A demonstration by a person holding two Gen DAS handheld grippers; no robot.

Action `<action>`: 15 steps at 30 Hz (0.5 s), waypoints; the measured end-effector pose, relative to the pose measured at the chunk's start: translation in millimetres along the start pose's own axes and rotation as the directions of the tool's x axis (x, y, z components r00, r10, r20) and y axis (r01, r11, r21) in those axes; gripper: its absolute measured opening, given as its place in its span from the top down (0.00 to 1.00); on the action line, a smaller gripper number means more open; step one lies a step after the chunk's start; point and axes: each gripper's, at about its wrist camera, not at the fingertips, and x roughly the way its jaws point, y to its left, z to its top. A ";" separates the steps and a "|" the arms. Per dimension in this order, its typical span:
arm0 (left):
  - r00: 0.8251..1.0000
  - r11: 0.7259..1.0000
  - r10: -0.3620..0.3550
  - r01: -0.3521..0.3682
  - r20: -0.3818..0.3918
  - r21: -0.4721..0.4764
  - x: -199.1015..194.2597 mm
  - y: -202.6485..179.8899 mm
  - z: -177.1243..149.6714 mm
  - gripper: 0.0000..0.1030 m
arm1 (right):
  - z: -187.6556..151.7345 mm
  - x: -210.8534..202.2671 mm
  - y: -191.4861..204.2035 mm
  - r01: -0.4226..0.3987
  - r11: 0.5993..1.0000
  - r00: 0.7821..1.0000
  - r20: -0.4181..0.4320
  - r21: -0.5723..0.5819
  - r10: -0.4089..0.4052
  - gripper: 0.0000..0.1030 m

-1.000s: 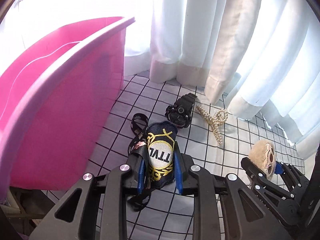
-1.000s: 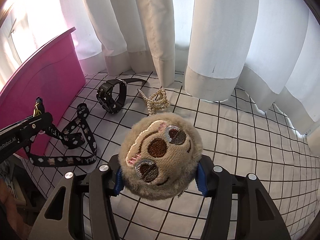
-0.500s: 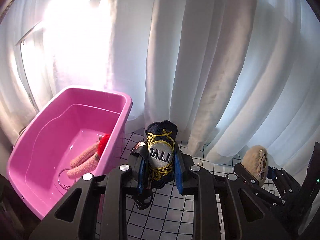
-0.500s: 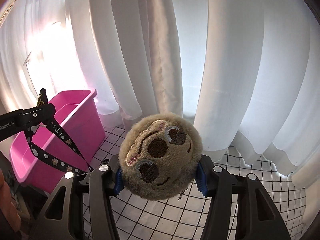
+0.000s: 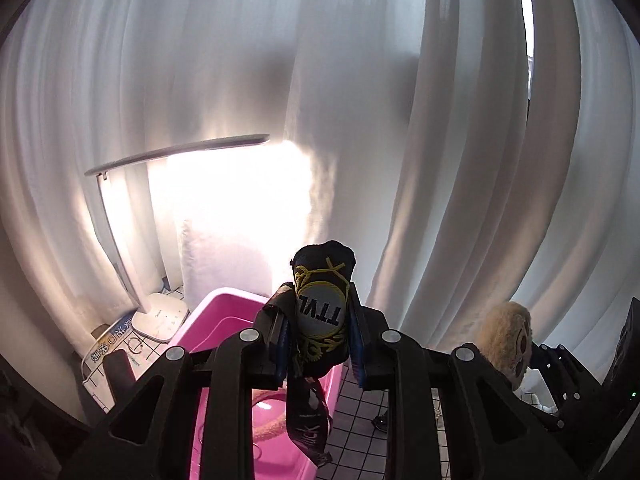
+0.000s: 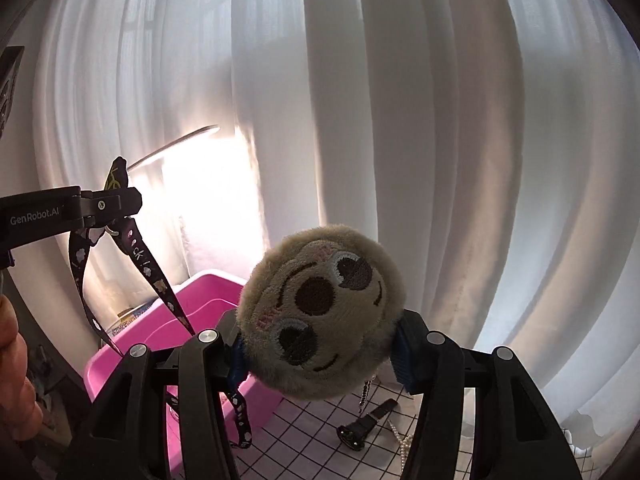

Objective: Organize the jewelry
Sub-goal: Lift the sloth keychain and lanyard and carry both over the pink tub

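Only your right view shows the watch beside the pink bin. Your left gripper pinches the black embroidered lanyard charm above that bin; your right gripper clamps the plush face.

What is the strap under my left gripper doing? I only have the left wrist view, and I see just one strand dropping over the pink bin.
Observer: In the right wrist view, the lanyard hangs from the left gripper in two strands, printed with white shapes.
Operator: Is the right gripper holding the plush evenly?
Observer: It looks so. The right gripper is shut on the plush, with a blue pad against each side of its face.
Operator: Anything left on the cloth?
Observer: A black watch lies on the checkered cloth, right of the pink bin, with a pearl strand beside it.
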 end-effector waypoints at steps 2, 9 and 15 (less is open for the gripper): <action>0.999 1.000 0.020 -0.020 0.027 0.007 -6.4 14.7 17.4 0.77 | 14.9 4.2 19.1 -0.033 0.999 0.999 0.022 -0.015 0.033 0.48; 0.996 0.997 0.082 -0.082 0.038 0.004 -4.2 62.6 42.7 0.75 | 48.1 28.5 76.6 -0.115 0.992 0.993 0.025 -0.055 0.117 0.48; 0.993 0.994 0.094 -0.097 -0.076 -0.039 33.9 102.6 10.5 0.75 | 33.1 76.4 111.4 -0.162 0.985 0.983 -0.093 -0.064 0.155 0.48</action>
